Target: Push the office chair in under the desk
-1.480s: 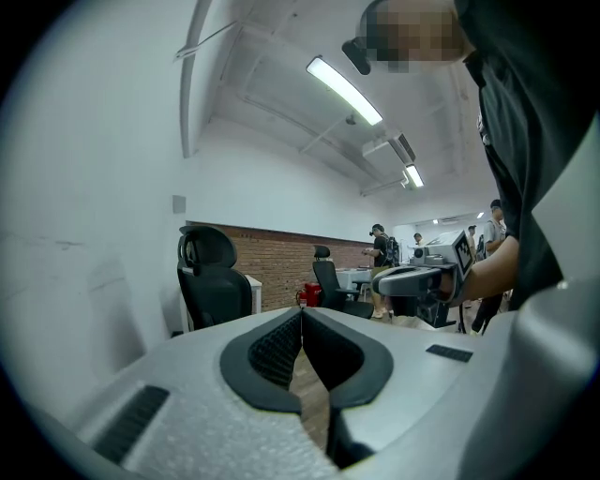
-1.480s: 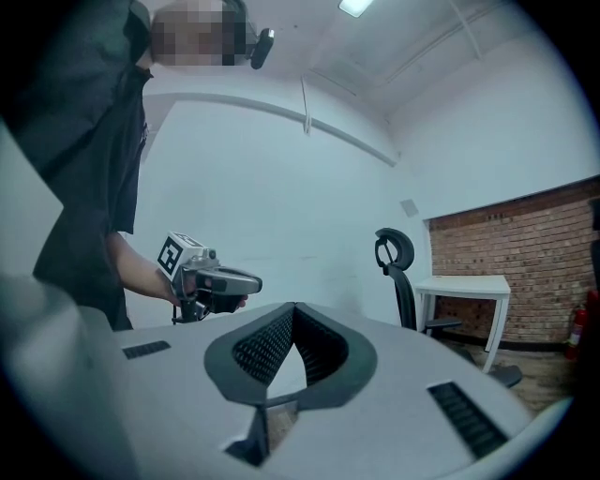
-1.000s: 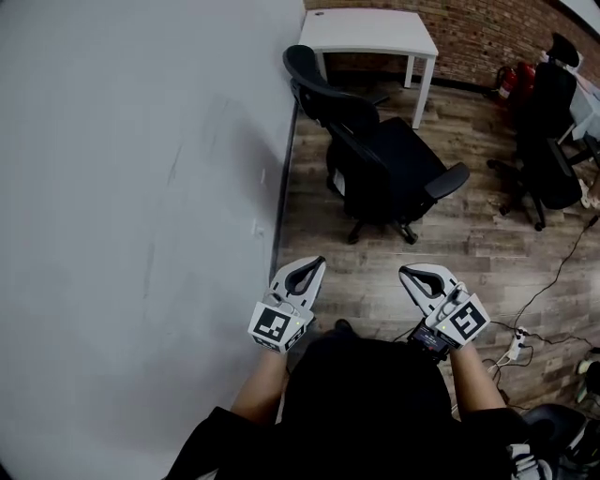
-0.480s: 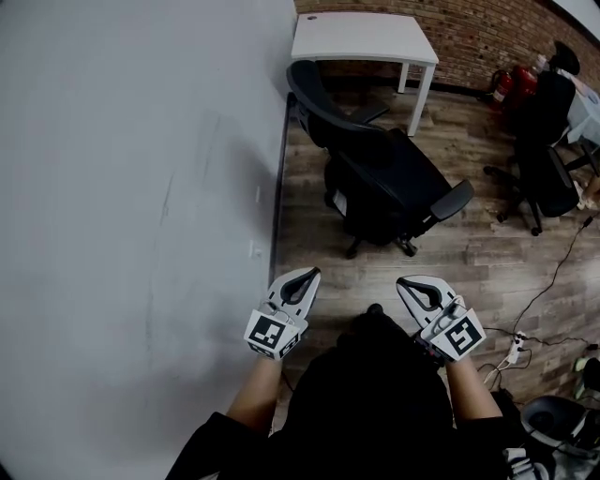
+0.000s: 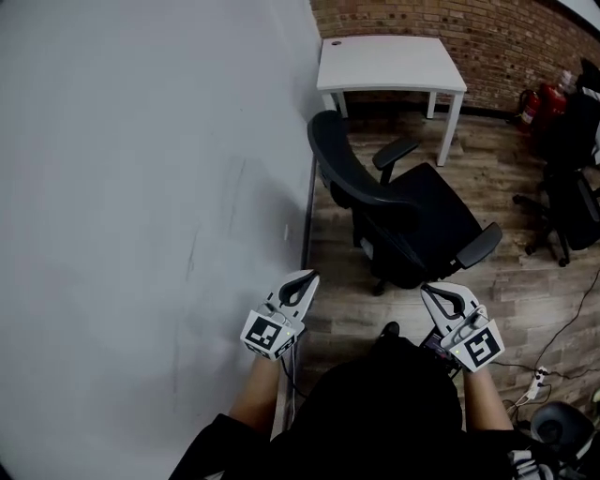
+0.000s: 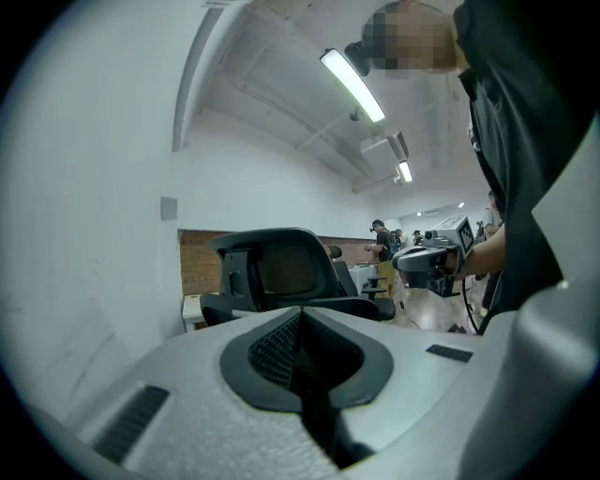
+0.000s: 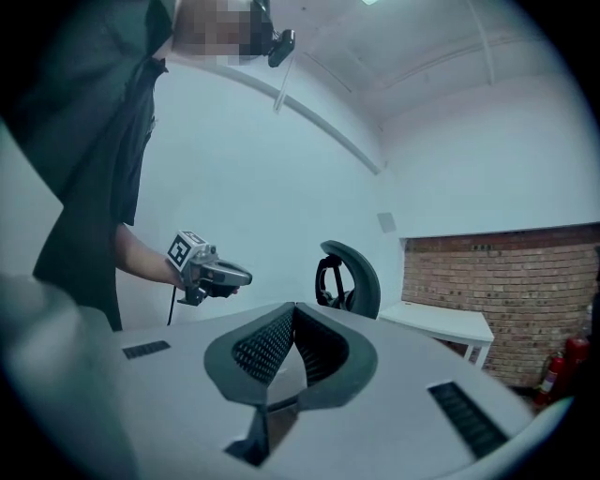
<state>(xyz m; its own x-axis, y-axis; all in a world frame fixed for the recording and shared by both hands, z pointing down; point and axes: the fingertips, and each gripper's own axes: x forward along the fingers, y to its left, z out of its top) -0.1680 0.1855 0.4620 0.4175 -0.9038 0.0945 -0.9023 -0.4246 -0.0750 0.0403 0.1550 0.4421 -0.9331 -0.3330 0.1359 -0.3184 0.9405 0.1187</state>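
Grey wall (image 5: 141, 187) fills left side; wood floor (image 5: 506, 281) to the right. White tabletop (image 5: 389, 64) at far end, by brick wall (image 5: 506, 28). Black office chair (image 5: 412, 225) stands on floor in front of tabletop, not under it, backrest twd the person, near grey wall. Left gripper (image 5: 302, 279) & right gripper (image 5: 436, 291) near chair, not touching it. Both jaws closed together, nothing btwn them.
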